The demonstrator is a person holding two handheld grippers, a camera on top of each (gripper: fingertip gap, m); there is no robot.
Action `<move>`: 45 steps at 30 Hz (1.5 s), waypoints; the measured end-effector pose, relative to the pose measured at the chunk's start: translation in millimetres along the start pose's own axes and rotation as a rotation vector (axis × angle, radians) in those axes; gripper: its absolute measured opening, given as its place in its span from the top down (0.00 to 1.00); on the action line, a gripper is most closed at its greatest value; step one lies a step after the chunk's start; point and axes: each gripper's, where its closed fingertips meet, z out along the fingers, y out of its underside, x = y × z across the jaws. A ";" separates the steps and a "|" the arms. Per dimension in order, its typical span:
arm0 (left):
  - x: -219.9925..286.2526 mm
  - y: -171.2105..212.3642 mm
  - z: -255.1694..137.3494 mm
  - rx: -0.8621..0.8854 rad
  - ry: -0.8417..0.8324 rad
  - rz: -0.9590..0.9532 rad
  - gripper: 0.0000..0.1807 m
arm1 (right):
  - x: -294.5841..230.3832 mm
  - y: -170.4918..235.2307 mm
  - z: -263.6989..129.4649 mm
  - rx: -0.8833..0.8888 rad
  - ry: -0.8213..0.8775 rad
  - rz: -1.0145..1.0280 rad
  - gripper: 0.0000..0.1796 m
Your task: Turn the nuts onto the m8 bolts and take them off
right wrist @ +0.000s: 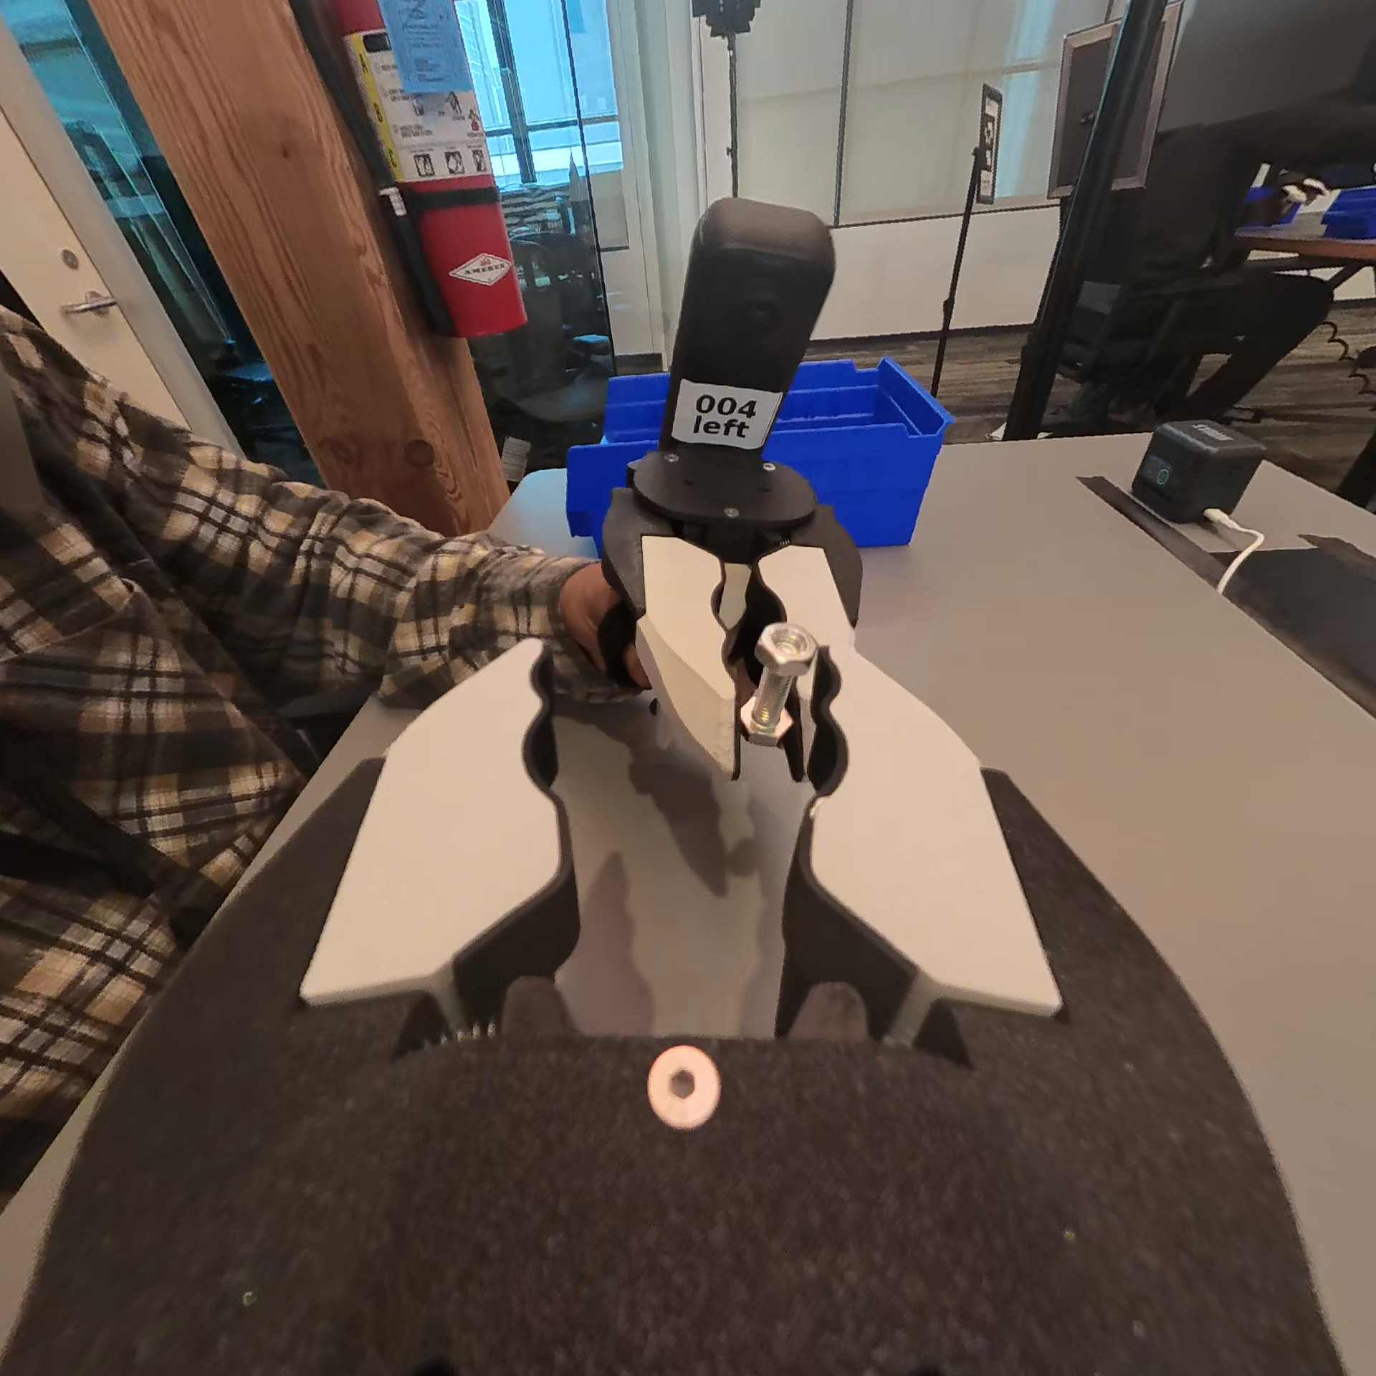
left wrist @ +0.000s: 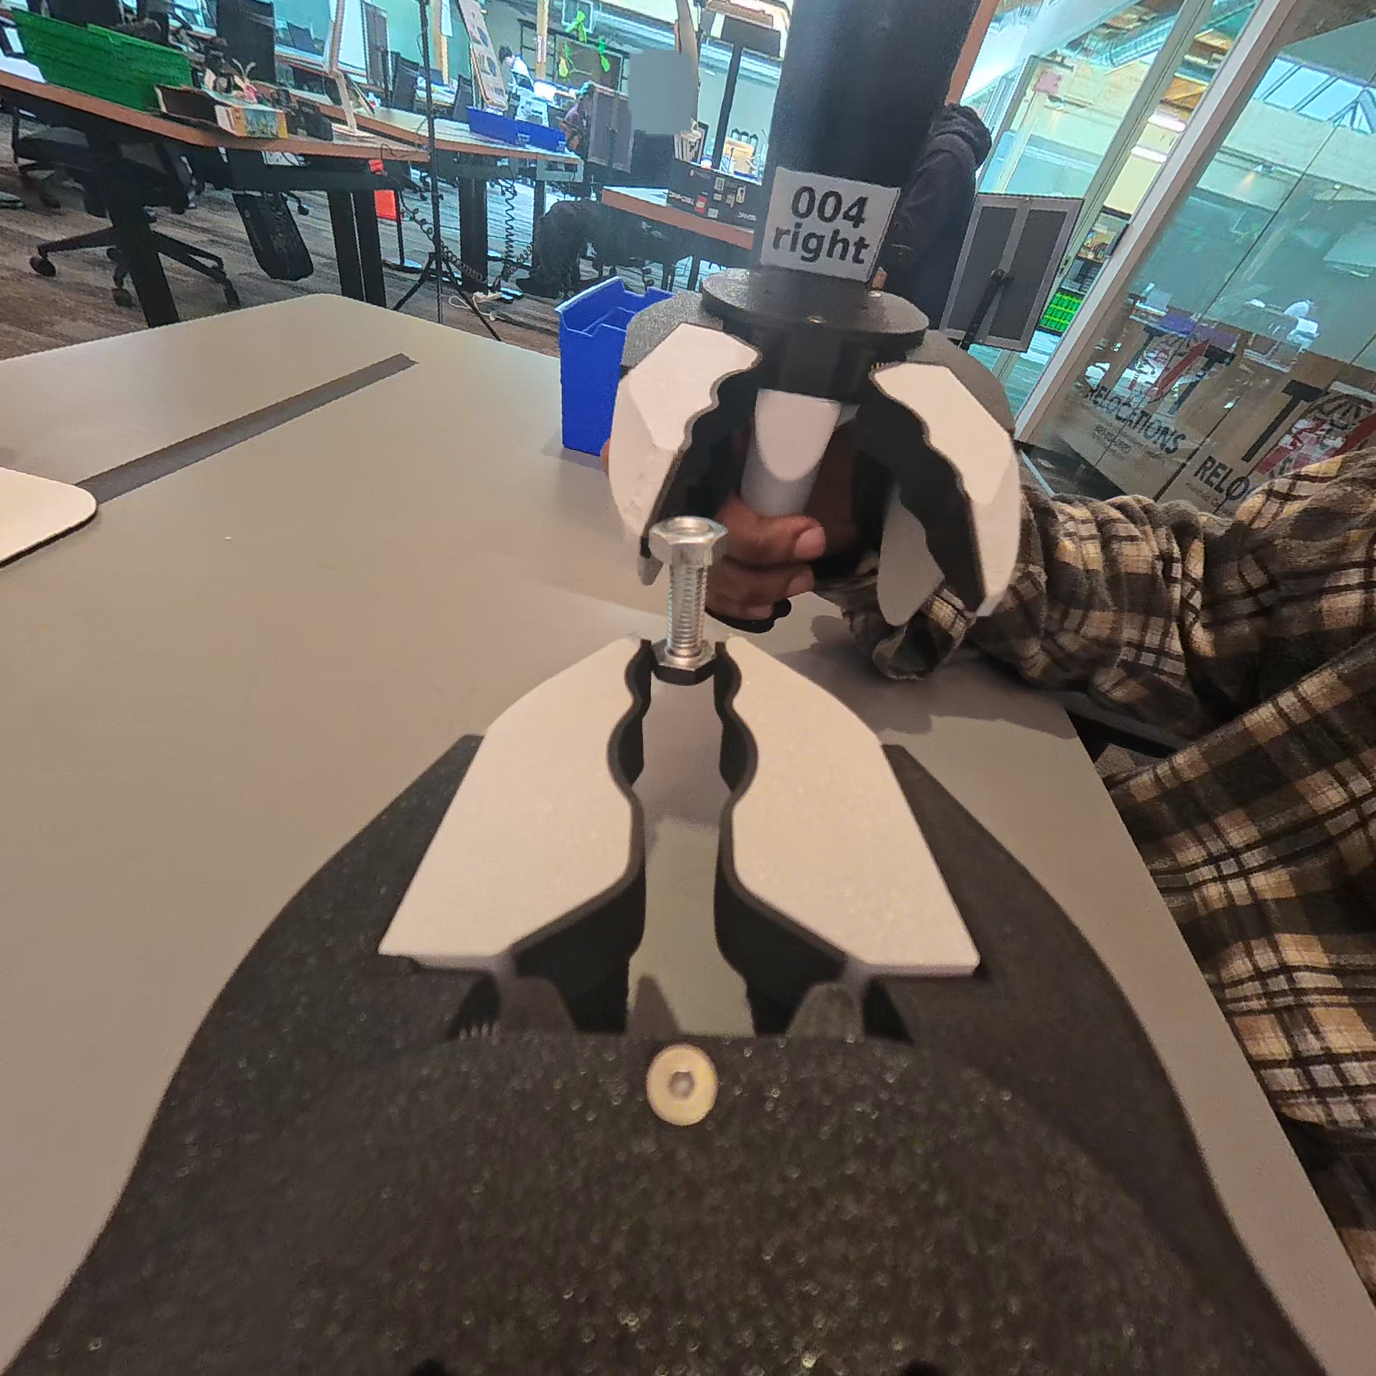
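Note:
My left gripper (left wrist: 683, 657) is shut on a silver nut (left wrist: 681, 660) at its fingertips. A silver M8 bolt (left wrist: 683, 596) is threaded into the nut and stands up from it, hex head on top. My right gripper (right wrist: 681, 663) is open and empty, facing the left one. The bolt head (right wrist: 785, 646) sits between its fingers, close to one fingertip (right wrist: 830, 670); I cannot tell if they touch. The right wrist view also shows the nut (right wrist: 767, 728) in the left gripper (right wrist: 767, 748). The left wrist view shows the right gripper (left wrist: 774, 588) open behind the bolt.
Both grippers are above a grey table (left wrist: 298, 596) near its front edge. A blue bin (right wrist: 856, 462) stands at the table's end, also seen in the left wrist view (left wrist: 596, 372). A black device with a white cable (right wrist: 1195, 469) sits on the table. A person's plaid sleeves flank the grippers. Less than 4 cm separates the two grippers' tips.

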 end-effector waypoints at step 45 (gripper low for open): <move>0.4 -3.4 -1.2 0.006 -0.028 0.035 0.92 | -5.8 -1.3 4.9 -0.019 0.022 -0.031 0.58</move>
